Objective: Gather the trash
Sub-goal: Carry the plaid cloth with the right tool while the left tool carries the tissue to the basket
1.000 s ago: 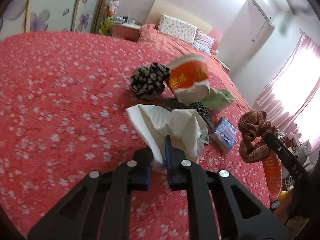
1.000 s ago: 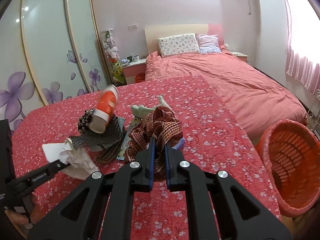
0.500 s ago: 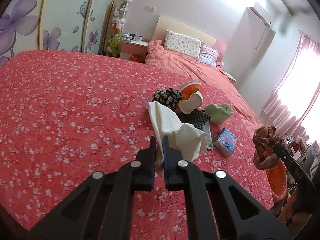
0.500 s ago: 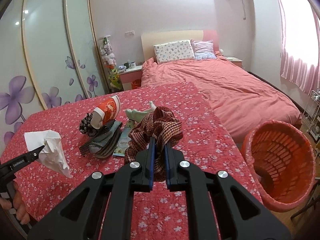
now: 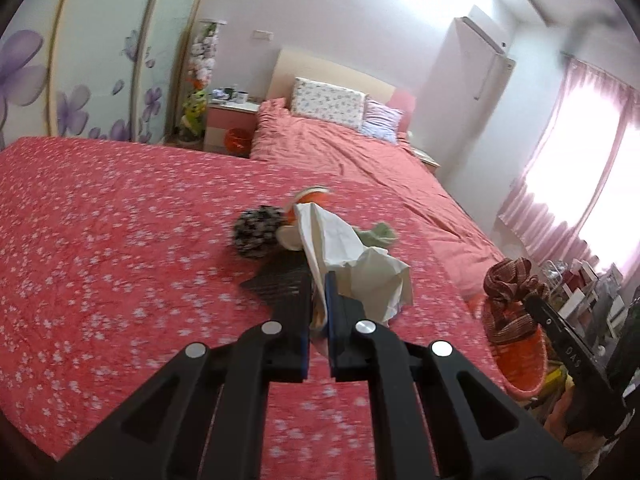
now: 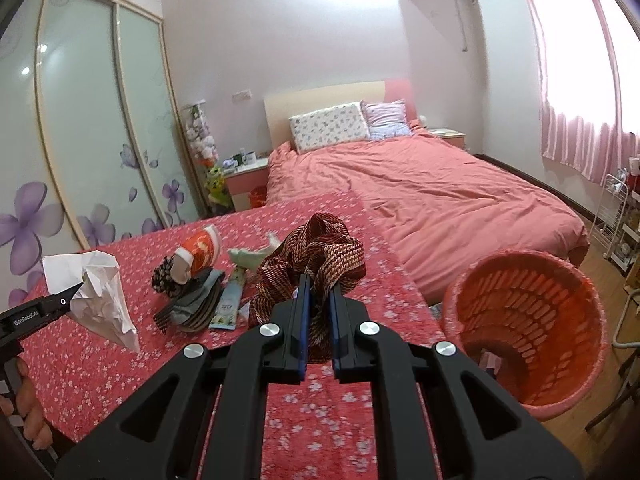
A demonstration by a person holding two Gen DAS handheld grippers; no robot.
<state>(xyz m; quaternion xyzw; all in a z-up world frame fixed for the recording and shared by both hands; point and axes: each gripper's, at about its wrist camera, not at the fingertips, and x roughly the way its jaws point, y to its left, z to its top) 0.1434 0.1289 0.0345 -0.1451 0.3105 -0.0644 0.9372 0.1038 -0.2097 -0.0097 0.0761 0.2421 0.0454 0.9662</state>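
You have two grippers, each clamped on one thing. On the left, your left gripper (image 5: 319, 300) pinches one crumpled white tissue (image 6: 98, 296), which hangs clear above the red flowered table (image 6: 100, 360). Further right, one small pile lies on the cloth: a black-and-white scrunchie (image 6: 163, 276), an orange-and-white packet (image 6: 199, 254) leaning on it, a few dark socks (image 6: 196, 312), a flat pale-blue pack (image 6: 227, 307) and a green cloth (image 6: 250, 258). Your right gripper (image 6: 319, 322) is closed tight on one maroon woven scrunchie (image 6: 316, 264), held above the table near its right edge and partly hiding the pile behind it. One orange basket (image 6: 524, 320) stands on the floor just past that edge, nothing between it and the scrunchie; something small lies at its bottom, too dim to name. One bed (image 6: 440, 192) with two pillows fills the background. Since a second ago the tissue has risen off the table, the left jaws have nipped slightly tighter, and the maroon scrunchie has moved rightward, nearer the basket.
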